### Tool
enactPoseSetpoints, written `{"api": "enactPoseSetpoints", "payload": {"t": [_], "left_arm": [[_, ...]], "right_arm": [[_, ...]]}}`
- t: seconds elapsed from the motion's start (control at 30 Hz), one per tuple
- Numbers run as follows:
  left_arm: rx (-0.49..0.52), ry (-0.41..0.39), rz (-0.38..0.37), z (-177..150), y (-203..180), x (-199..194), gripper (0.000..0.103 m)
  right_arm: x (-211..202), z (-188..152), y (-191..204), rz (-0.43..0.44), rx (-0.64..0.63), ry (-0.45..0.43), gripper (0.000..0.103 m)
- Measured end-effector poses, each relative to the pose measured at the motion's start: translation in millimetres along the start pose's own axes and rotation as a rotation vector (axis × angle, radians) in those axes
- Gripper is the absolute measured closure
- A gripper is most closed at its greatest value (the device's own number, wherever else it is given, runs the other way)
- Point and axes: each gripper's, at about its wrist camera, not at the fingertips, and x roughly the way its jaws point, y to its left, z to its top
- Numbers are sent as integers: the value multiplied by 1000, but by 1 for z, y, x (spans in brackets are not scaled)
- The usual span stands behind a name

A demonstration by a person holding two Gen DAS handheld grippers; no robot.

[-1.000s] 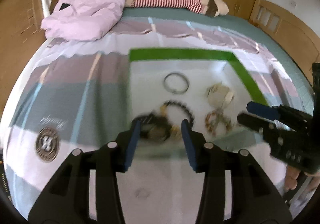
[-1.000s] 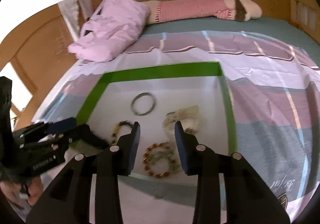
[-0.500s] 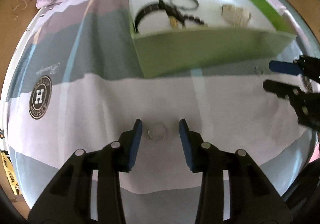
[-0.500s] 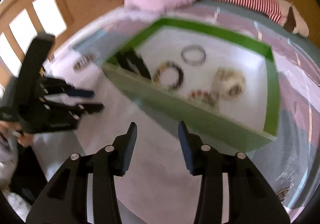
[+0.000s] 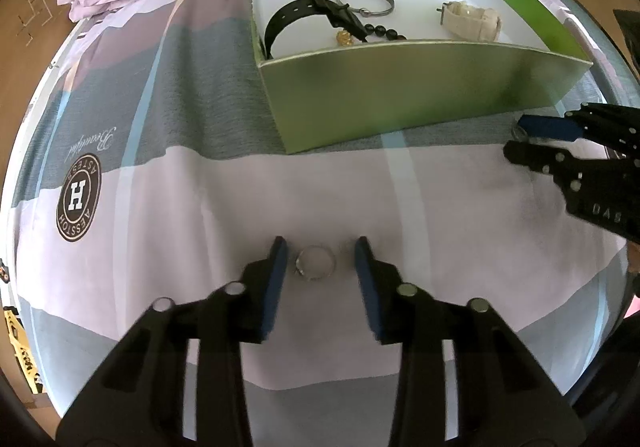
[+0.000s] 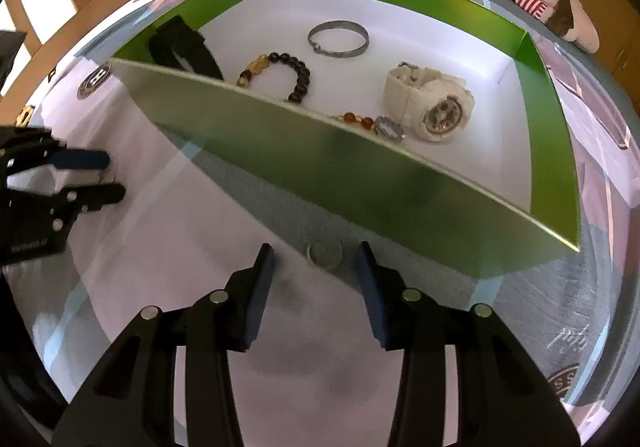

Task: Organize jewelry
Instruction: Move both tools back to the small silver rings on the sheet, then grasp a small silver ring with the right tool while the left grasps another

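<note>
Bedspread (image 5: 200, 207) — ring (image 5: 315, 262) between open left gripper (image 5: 320, 259).

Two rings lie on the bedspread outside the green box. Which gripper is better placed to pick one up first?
Left. The left gripper is open with its ring between the fingertips. The right gripper is open too, but its ring lies ahead, against the green box.

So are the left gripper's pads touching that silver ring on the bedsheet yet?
Apart. The left wrist view shows the left gripper open, with bedsheet visible between the silver ring and each pad.
</note>
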Motion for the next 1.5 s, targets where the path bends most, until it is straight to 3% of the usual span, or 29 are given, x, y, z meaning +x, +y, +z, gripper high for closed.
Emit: {"api": "enactPoseSetpoints", "payload": {"t": [0.03,0.1,0.13,0.4,0.8,1.13,1.17,1.2,1.23,1.27,1.33,1.5], "left_arm": [[4,-2,1,-1,-1,-1,84],[10,-7,3,-2,-1,-1,84],[12,-8,1,-2,-1,-1,84],[59,-67,-62,-6,-18,-15,84],[99,-101,-40,-4,-50,-11,84],[99,-109,-27,-5,-55,-3,83],[103,-105,-26,-6,-55,-3,83],[109,-101,-30,-7,-56,-4,83],[114,-99,-36,-8,-57,-5,80],[119,-98,-43,-9,-57,-7,77],[128,-96,-43,-10,-58,-6,68],[115,-87,-35,-8,-53,-1,54]], "right_arm": [[0,1,-1,11,13,5,68],[-1,2,2,19,3,10,83],[-2,2,3,18,2,12,85],[-17,1,2,17,19,-6,85],[-14,-1,5,-21,16,20,85],[-15,-6,5,-18,13,23,85],[-13,-7,6,-18,1,36,84],[-11,-9,7,-27,-19,54,75],[-10,-12,7,-32,-33,66,55],[-10,-14,6,-33,-49,73,48],[-13,-19,4,-11,-66,71,46],[-12,-26,3,-10,-68,64,46]]}}
